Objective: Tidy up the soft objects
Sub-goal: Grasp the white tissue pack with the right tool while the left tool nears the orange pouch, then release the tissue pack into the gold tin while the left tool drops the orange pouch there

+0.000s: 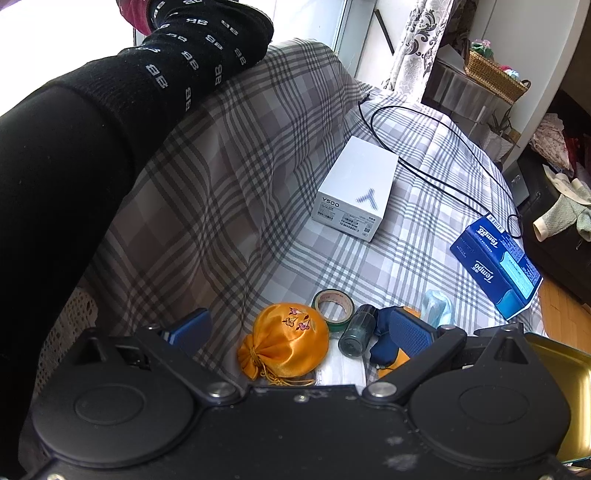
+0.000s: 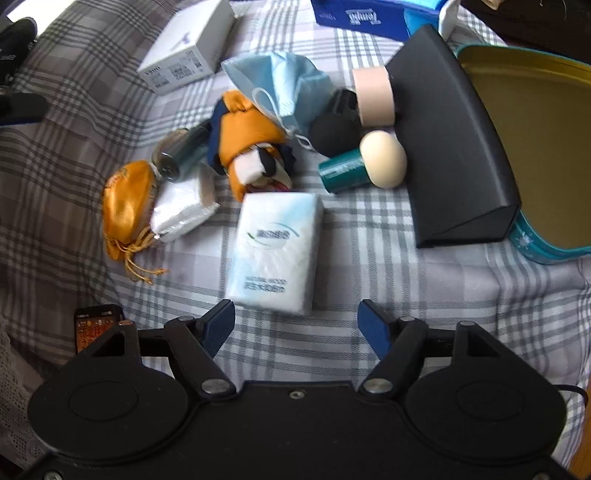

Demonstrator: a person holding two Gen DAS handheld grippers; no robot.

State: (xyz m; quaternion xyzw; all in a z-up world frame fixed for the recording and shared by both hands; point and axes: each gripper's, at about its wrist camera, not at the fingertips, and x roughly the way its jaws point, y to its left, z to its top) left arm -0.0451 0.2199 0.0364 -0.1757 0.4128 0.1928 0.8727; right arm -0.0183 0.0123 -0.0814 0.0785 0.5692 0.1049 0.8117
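Observation:
An orange satin pouch (image 1: 286,339) (image 2: 127,210) lies on the plaid cloth (image 2: 406,295). Beside it are an orange and navy soft toy (image 2: 245,142) (image 1: 384,345), a blue face mask (image 2: 284,85) (image 1: 437,306) and two white tissue packs (image 2: 275,251) (image 2: 183,212). My left gripper (image 1: 299,328) is open, its fingers either side of the pouch and a dark bottle (image 1: 356,328). My right gripper (image 2: 297,325) is open and empty, just in front of the large tissue pack. A gold tin with a teal rim (image 2: 546,129) (image 1: 567,373) stands open at the right.
A white phone box (image 1: 352,188) (image 2: 188,48), a blue Tempo tissue box (image 1: 498,262) (image 2: 365,16) and a black cable (image 1: 424,166) lie further back. A black case (image 2: 454,140), tape rolls (image 2: 373,96) (image 1: 332,306), a black sponge (image 2: 334,134) and a beige sponge on a teal bottle (image 2: 382,158) crowd the pile. A person's sock-clad leg (image 1: 110,129) is at left.

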